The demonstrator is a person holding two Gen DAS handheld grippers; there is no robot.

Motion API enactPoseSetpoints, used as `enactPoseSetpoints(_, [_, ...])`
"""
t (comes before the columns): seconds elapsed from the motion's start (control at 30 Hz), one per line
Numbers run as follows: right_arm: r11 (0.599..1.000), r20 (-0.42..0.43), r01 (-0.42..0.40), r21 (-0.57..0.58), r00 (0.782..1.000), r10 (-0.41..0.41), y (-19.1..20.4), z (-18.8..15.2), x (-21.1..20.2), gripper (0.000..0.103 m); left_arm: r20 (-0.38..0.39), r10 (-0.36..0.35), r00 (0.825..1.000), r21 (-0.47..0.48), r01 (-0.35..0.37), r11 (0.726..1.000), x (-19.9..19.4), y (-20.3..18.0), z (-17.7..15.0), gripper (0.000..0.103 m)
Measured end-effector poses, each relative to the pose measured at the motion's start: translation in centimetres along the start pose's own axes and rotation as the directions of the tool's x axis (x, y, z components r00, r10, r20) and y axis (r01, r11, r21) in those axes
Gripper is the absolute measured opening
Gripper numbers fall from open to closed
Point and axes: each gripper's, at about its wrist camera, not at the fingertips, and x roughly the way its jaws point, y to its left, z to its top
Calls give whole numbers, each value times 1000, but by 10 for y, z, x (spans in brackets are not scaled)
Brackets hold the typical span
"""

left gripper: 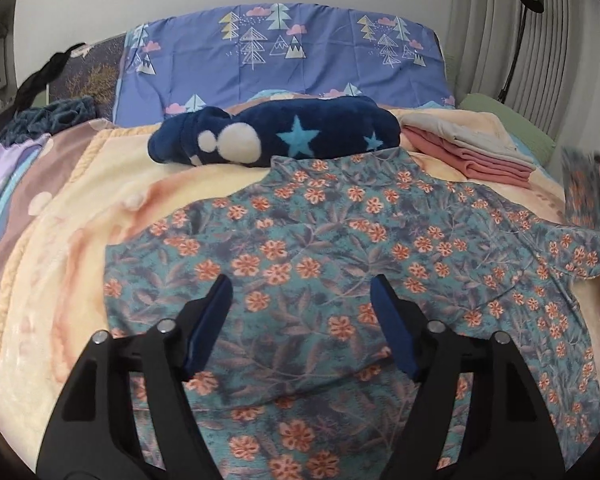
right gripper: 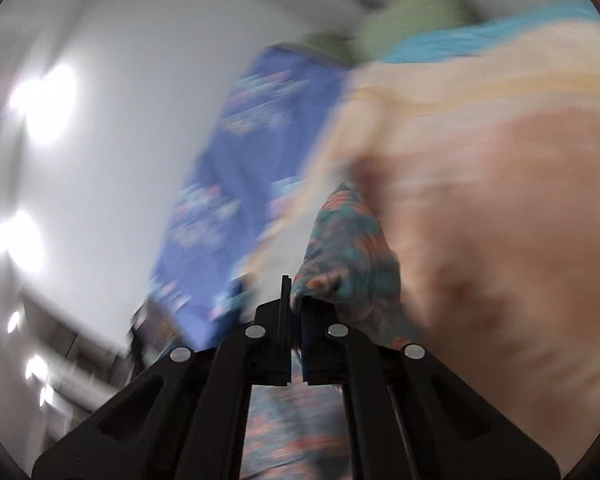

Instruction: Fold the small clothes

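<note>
Bed (left gripper: 80, 208): floral top (left gripper: 320, 240) laid flat, neck away. Left tool (left gripper: 302, 300) held wide open above it, empty. Right tool (right gripper: 296, 300) clamped on its right edge.

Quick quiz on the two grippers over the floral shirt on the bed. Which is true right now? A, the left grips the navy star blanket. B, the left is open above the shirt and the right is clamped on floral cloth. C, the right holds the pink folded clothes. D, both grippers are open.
B: the left gripper hangs open over the floral shirt, while the right gripper is shut on a fold of that cloth.
</note>
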Motion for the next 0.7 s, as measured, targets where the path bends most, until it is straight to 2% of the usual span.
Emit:
enactPoseSetpoints(0.03, [995,-23,-61,-80,998,60,35,-15,10,3,-13,-23,1000,-17,23,1000,3,1,-1,55])
enactPoseSetpoints(0.07, [983,-46,-106,-148,994,100,61,-29,18,3,-27,-43,999,-36,42,998,6,3,-2,49])
enactPoseSetpoints(0.1, [952,-95,-170,-254,984,150,96,-53,30,3,-37,-47,998,-48,46,998,7,4,-3,40])
enactPoseSetpoints(0.17, [890,-198,-260,-373,960,198,132,-92,51,3,-49,-46,998,-76,42,996,8,11,-7,36])
enactPoseSetpoints(0.2, [850,-280,-308,-428,939,199,146,-123,67,3,-50,-55,997,-88,50,995,7,15,-9,35])
enactPoseSetpoints(0.23, [832,-328,-322,-452,927,181,150,-142,77,3,-49,-75,996,-106,70,992,5,21,-11,30])
enactPoseSetpoints(0.3, [807,-438,-329,-491,894,99,146,-183,103,3,-43,-127,991,-148,120,982,1,30,-15,29])
enactPoseSetpoints(0.37, [810,-541,-316,-494,841,-2,127,-222,124,3,-37,-194,980,-173,185,968,-1,34,-17,30])
enactPoseSetpoints(0.47, [809,-635,-323,-491,769,-77,107,-259,132,3,-58,-262,963,-182,248,951,4,30,-19,46])
enactPoseSetpoints(0.5, [799,-642,-328,-505,761,-93,106,-267,128,3,-64,-287,956,-185,271,945,7,25,-19,46])
enactPoseSetpoints(0.6, [769,-646,-354,-532,757,-99,106,-278,113,7,-77,-350,934,-199,329,923,14,13,-17,47])
enactPoseSetpoints(0.7, [759,-643,-381,-528,763,-64,104,-272,108,7,-84,-364,928,-186,344,920,15,2,-15,52])
